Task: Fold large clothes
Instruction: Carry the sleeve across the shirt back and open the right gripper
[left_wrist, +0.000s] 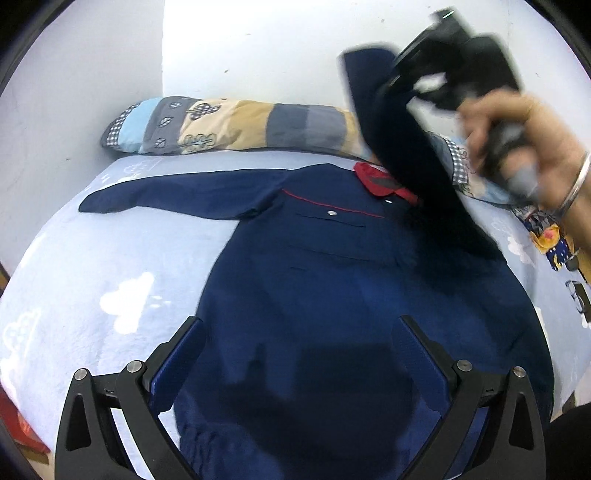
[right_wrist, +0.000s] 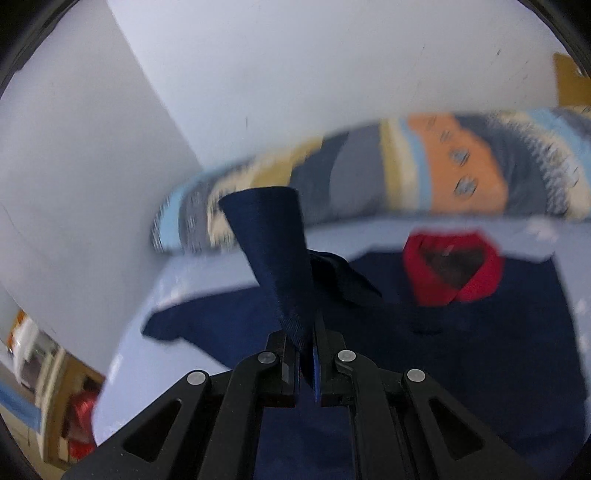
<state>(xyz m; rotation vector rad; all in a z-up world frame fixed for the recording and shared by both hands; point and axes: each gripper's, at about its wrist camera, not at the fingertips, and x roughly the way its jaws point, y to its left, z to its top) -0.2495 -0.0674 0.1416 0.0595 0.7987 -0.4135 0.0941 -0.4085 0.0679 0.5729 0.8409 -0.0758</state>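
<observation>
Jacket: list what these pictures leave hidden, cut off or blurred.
- Jacket hem: left wrist view, cut off by the bottom edge.
- Its right shoulder: same view, behind the lifted sleeve.
- Right gripper: same view, motion-blurred.
- Pillow pattern: right wrist view, blurred.

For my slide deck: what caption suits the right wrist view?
Right hand-held gripper shut on navy jacket's sleeve, lifted above the bed.

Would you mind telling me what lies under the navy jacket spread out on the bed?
The navy jacket lies on a light blue bedsheet with white cloud prints, visible all round it. Whatever is directly beneath the jacket is covered.
</observation>
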